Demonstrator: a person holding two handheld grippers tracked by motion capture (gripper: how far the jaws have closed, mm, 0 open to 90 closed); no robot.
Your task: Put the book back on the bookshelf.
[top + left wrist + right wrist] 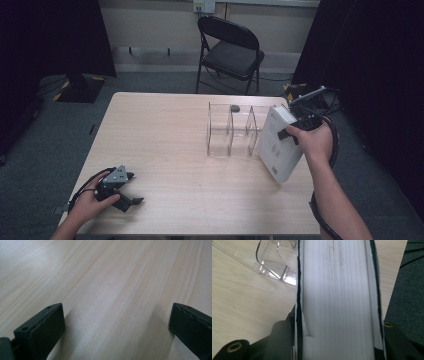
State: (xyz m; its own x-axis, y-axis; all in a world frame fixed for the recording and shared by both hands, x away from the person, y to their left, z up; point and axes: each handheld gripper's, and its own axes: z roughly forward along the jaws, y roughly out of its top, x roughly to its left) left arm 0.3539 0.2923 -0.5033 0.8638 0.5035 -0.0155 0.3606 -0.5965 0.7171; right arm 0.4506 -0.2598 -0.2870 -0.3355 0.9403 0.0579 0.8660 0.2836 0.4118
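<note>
1. Right claw (289, 131): I have it clamped on the book (278, 145), one jaw on each cover, near the book's upper end. In the right gripper view the jaws press both covers with the page block (337, 297) between them.
2. Book: white, thick, held tilted, upper end leaning away from me. Its lower corner is at the desk (165, 135) surface near the right edge; I cannot tell whether it touches. It sits just right of the rack (232, 131).
3. Rack: clear plastic, upright dividers forming slots, standing on the desk's far right part. In the right gripper view its near corner (274, 265) lies just left of the book.
4. Left claw (131, 189): resting low on the desk at the near left corner, in my left hand (90, 202). Jaws stand well apart, with bare wood (115, 295) between them.
5. Small dark object (234, 107): behind the rack; too small to identify.
6. Chair (231, 50): black folding type, beyond the desk's far edge.
</note>
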